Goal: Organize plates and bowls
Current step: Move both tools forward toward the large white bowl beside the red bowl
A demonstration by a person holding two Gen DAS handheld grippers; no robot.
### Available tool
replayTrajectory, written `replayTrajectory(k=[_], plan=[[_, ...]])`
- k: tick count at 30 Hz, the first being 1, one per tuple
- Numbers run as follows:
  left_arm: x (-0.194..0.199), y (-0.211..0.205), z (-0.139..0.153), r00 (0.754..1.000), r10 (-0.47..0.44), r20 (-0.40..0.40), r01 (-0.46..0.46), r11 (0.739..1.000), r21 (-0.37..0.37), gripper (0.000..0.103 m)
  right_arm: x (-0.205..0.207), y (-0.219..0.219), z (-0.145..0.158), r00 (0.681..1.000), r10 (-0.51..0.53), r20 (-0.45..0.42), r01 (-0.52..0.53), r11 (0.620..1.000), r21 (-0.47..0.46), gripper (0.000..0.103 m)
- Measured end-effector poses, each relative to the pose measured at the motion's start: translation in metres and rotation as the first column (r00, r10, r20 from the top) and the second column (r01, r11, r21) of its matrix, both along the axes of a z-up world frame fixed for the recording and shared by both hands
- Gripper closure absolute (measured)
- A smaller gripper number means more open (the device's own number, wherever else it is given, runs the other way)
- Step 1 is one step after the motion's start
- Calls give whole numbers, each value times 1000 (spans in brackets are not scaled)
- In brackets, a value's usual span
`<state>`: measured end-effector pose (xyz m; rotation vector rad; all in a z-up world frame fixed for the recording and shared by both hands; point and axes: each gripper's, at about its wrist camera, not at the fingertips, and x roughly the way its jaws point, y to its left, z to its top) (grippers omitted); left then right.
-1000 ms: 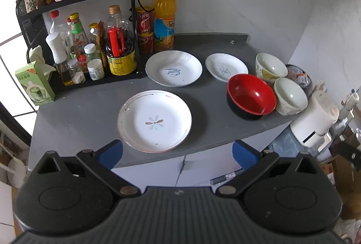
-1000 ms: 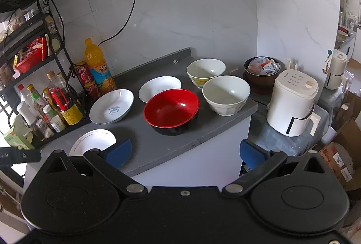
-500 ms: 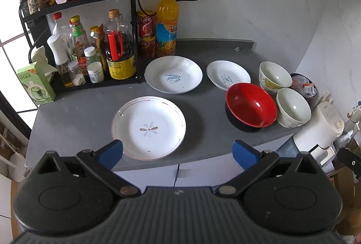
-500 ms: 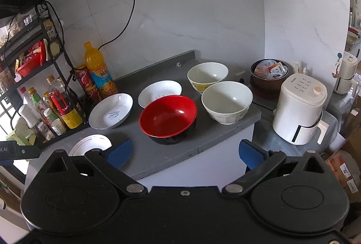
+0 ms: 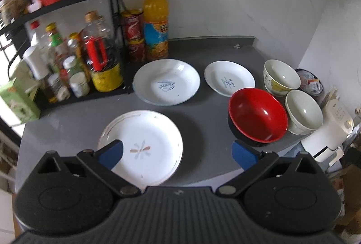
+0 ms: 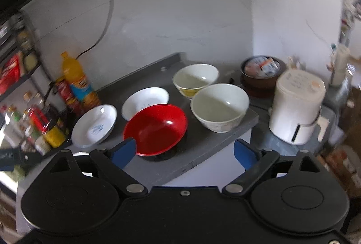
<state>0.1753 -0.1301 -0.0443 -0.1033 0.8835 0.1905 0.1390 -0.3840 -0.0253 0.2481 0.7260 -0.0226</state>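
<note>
Three round glossy plates (image 5: 165,82), red bowl (image 5: 258,116), matte grey counter (image 5: 67,117)

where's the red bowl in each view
Left wrist view: the glossy red round bowl sits right of centre on the grey countertop, beside a plain white bowl.
Right wrist view: the red bowl is at centre, just above the left blue fingertip.
Shared landmark: the orange juice bottle against the wall.
</note>
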Motion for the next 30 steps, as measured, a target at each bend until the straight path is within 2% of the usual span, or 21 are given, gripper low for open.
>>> replayTrajectory(k=[4,9,12,19,30], plan=[[27,-7,-7,998,-67,11,67,998,13,1,12,1,-8,999,-44,13,45,998,-51,12],[56,-10,-18,995,-99,12,99,995,5,3,22,3,-18,996,-87,25,88,993,-79,13],[73,-13,-27,991,-131,5,131,991,-2,3,29,2,-23,992,-126,13,126,991,-52,13],[103,-18,-40,974,-223,-33,222,975,-31,3,42,10,-35,980,-201,-15,199,976,-91,14],[144,-32,-50,955,-289,-70,286,957,-57,4,62,6,-50,977,-209,-40,205,974,-92,16]])
